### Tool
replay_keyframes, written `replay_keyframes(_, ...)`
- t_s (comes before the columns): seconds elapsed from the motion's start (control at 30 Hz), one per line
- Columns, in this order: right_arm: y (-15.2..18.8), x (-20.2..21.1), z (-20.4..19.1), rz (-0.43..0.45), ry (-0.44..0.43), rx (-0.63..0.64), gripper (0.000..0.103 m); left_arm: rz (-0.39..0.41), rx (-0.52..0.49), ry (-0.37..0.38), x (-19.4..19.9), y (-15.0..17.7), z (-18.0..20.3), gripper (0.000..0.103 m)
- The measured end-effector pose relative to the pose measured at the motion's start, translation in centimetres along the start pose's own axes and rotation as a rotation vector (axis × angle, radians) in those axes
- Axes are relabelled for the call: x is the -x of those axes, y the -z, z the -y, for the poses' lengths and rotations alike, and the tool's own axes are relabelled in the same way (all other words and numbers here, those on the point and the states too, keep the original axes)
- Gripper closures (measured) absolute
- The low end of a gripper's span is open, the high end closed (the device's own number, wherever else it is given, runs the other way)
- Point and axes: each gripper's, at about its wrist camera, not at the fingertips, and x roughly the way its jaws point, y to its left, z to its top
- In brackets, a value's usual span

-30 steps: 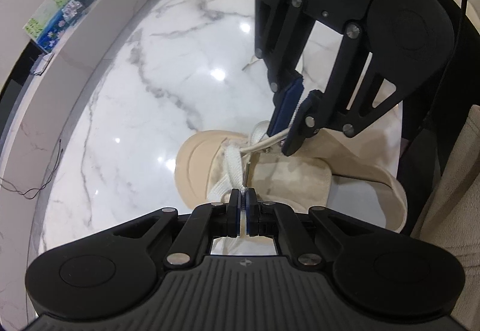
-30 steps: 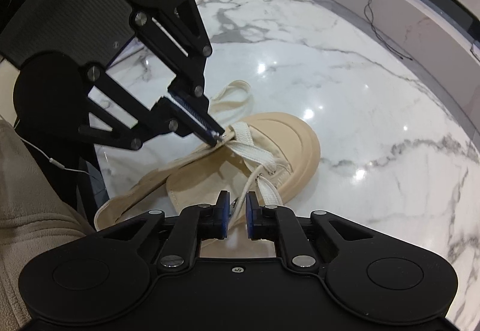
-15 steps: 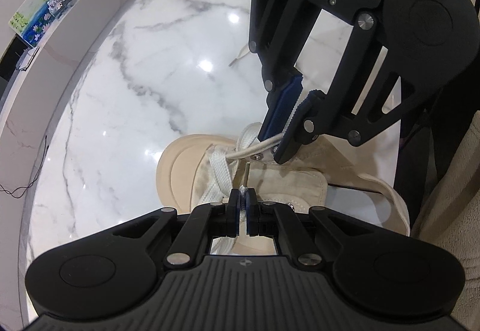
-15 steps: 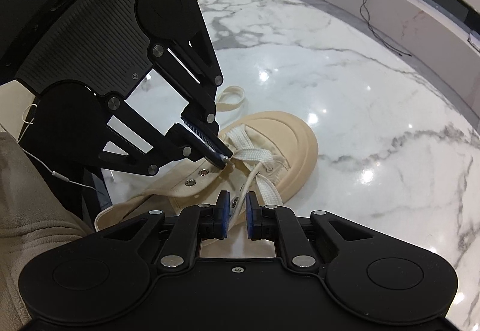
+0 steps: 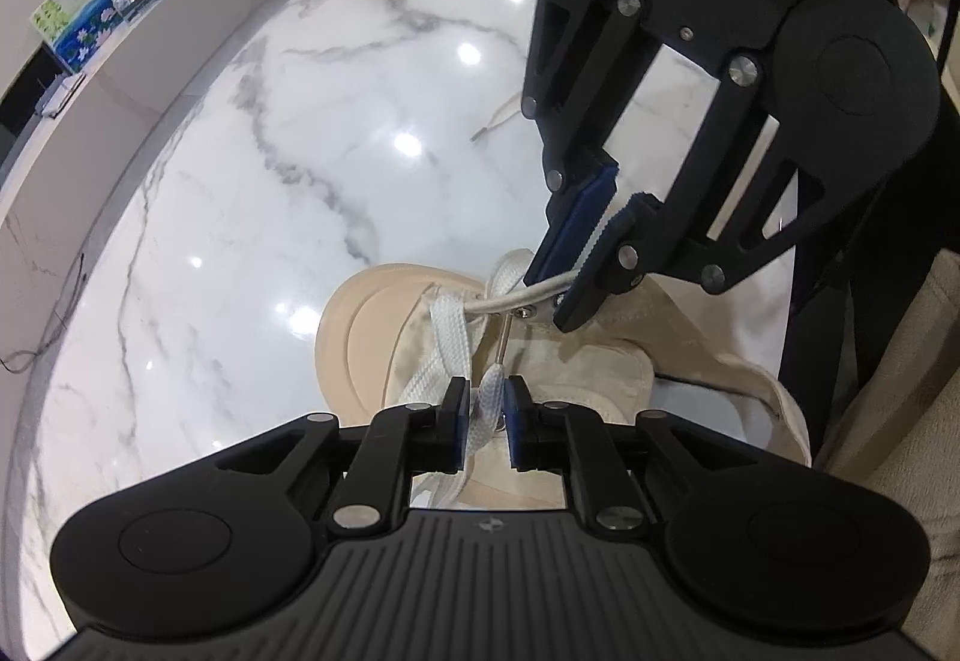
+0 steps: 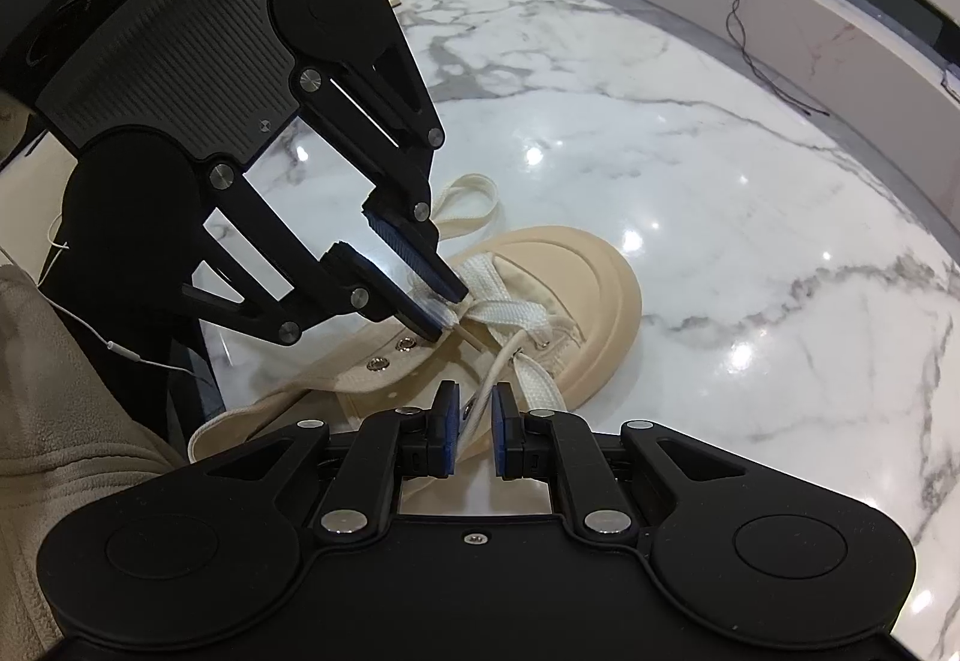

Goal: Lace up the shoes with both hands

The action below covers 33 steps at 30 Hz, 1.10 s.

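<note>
The marble bench (image 5: 252, 193) carries a beige canvas shoe (image 6: 576, 289), toe pointing away from the person. The left gripper (image 5: 485, 409) has its jaws clenched on the flat white lace (image 5: 447, 337) near its aglet. The right gripper (image 6: 474, 409) grips another run of lace above the eyelets (image 6: 390, 352).
</note>
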Motion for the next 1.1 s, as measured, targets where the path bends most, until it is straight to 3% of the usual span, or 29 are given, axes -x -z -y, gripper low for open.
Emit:
replay_keyframes(0.13, 0.0, 0.1, 0.1, -0.001, -0.003, -0.01, 0.094, -0.012, 0.027, 0.046, 0.2, -0.3, -0.3, 0.101)
replay_keyframes(0.53, 0.2, 0.2, 0.3, 0.004, -0.004, -0.035, 0.094, -0.121, -0.029, 0.058, -2.2, -1.8, -0.3, 0.101)
replay_keyframes(0.97, 0.5, -0.1, 0.5, 0.006, -0.003, -0.021, 0.094, -0.12, -0.013, 0.037, -2.2, -1.9, -0.6, 0.101)
replay_keyframes(1.1, -0.6, -1.2, -1.9, 0.008, 0.022, -0.063, 0.094, -0.123, -0.005, 0.035, -2.1, -2.0, -0.6, 0.101)
